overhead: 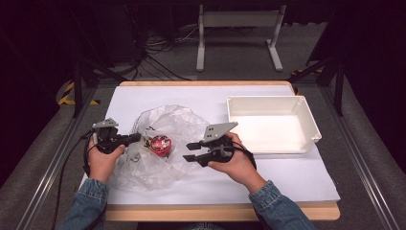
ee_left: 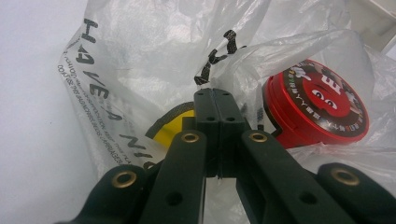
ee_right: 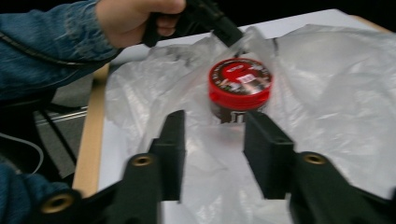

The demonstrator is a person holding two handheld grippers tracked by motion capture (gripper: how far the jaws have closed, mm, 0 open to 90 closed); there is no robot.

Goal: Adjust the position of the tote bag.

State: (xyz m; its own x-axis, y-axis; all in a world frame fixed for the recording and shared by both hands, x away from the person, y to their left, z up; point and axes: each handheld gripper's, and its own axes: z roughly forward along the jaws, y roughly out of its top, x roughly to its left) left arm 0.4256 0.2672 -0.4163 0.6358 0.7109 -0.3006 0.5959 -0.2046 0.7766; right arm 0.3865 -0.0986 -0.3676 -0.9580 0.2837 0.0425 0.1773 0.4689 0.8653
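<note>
The left gripper (overhead: 135, 138) has its jaws pinched tight on a fold of the clear plastic bag (overhead: 182, 120), holding the film up just beside the red-lidded tin (overhead: 160, 144), and in the left gripper view a yellow thing (ee_left: 173, 129) shows through the plastic close behind the jaws. The right gripper (overhead: 190, 152) hovers near the tin's other side with its jaws parted and nothing between them. The bag lies spread on the white table cover (overhead: 297, 177), left of the white tray (overhead: 310, 122)
</note>
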